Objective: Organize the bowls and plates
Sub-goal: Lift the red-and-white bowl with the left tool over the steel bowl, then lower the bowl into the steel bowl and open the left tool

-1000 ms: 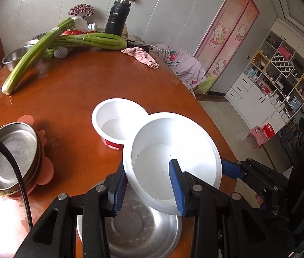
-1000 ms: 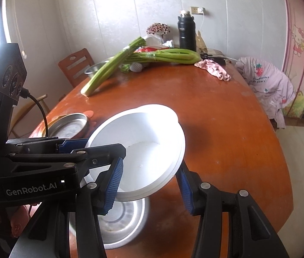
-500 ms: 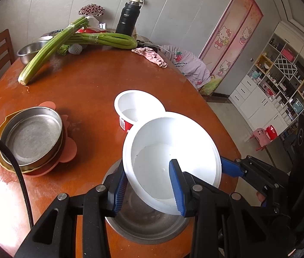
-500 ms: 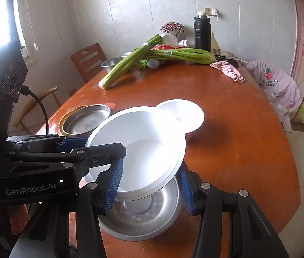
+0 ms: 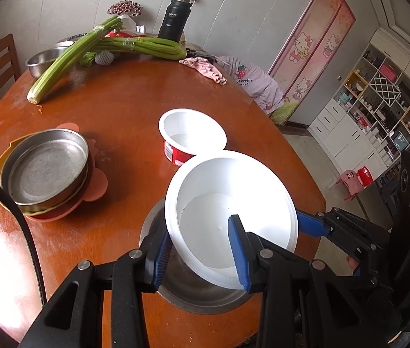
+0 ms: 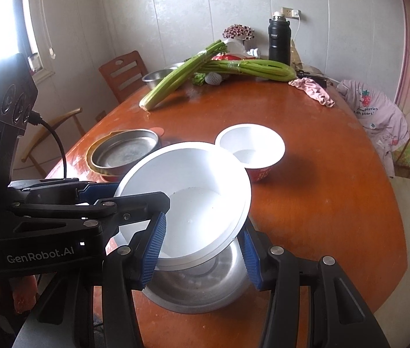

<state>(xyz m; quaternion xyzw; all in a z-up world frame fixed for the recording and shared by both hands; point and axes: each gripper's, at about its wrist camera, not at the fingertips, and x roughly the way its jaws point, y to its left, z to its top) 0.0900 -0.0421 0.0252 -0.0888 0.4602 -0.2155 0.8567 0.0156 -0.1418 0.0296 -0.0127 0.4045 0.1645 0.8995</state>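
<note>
The round brown table (image 5: 123, 110) carries everything, with celery stalks (image 5: 68, 58) and a black flask (image 5: 173, 21) at its far edge. Near the front edge sits a steel basin (image 6: 205, 287), and directly above it hangs the large white bowl (image 5: 231, 214), tilted and clear of the basin's floor. Both tools hold this bowl by its rim from opposite sides: the left gripper (image 5: 202, 252) has one blue pad inside the bowl and the other against the outer wall, clamped on the rim, and the right gripper (image 6: 202, 246) pinches the opposite edge the same way. To the left of the basin is a stack of shallow steel dishes (image 5: 45, 171) resting on an orange plate (image 5: 94, 179). Just beyond the held bowl stands a smaller white bowl with a red outside (image 5: 190, 133), upright on the table and apart from the stack.
</note>
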